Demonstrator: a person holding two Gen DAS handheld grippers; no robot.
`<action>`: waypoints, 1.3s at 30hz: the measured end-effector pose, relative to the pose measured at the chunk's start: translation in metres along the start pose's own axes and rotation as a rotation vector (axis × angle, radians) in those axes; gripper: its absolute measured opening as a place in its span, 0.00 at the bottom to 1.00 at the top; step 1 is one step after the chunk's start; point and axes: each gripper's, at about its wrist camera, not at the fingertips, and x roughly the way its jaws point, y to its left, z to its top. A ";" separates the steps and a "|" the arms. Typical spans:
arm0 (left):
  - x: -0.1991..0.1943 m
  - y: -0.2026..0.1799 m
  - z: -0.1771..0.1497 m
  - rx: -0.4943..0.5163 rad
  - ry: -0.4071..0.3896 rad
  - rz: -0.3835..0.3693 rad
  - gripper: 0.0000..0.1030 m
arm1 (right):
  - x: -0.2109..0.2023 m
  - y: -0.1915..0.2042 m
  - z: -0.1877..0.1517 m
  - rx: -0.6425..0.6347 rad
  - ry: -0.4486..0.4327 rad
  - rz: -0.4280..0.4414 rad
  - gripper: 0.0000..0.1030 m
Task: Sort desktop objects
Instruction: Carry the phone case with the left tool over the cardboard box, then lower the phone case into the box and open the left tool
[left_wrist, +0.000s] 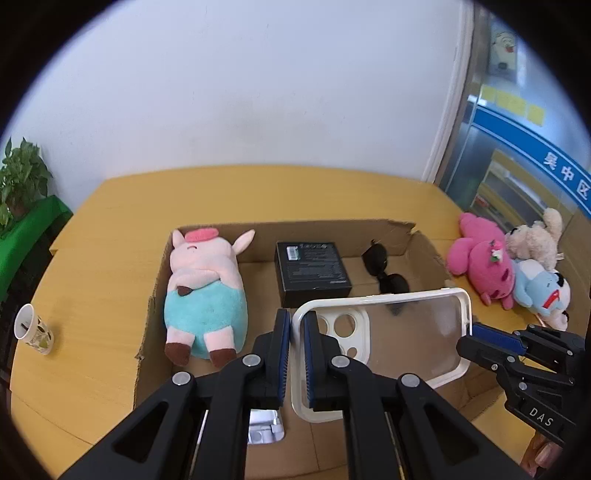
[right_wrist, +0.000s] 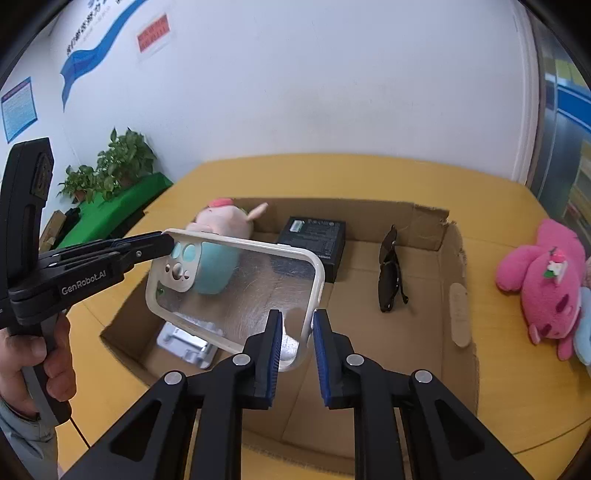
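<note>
A clear phone case (left_wrist: 399, 332) with a white rim hangs above the open cardboard box (left_wrist: 155, 295). My left gripper (left_wrist: 297, 325) is shut on its camera end. My right gripper (right_wrist: 297, 325) is open; the case's other end (right_wrist: 310, 295) sits between its jaws, with a gap on the right side. It shows in the left wrist view (left_wrist: 476, 334) at the case's right edge. In the box lie a pig plush (left_wrist: 203, 291), a black box (left_wrist: 314, 273), sunglasses (left_wrist: 384, 273) and a silver stand (right_wrist: 184, 343).
Pink, beige and blue plush toys (left_wrist: 484, 266) lie on the yellow table (left_wrist: 92, 258) right of the box. A paper cup (left_wrist: 31, 328) lies at the table's left. Potted plants (right_wrist: 110, 166) stand beyond the table's left end. A white wall is behind.
</note>
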 end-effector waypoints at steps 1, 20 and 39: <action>0.009 0.002 0.002 -0.004 0.016 0.004 0.06 | 0.008 -0.002 0.001 0.007 0.014 0.002 0.18; 0.159 0.008 -0.004 0.030 0.385 0.082 0.06 | 0.176 -0.050 -0.001 0.102 0.504 -0.006 0.25; -0.069 0.004 -0.037 0.033 -0.232 0.112 0.81 | -0.024 0.002 -0.049 0.028 -0.109 -0.111 1.00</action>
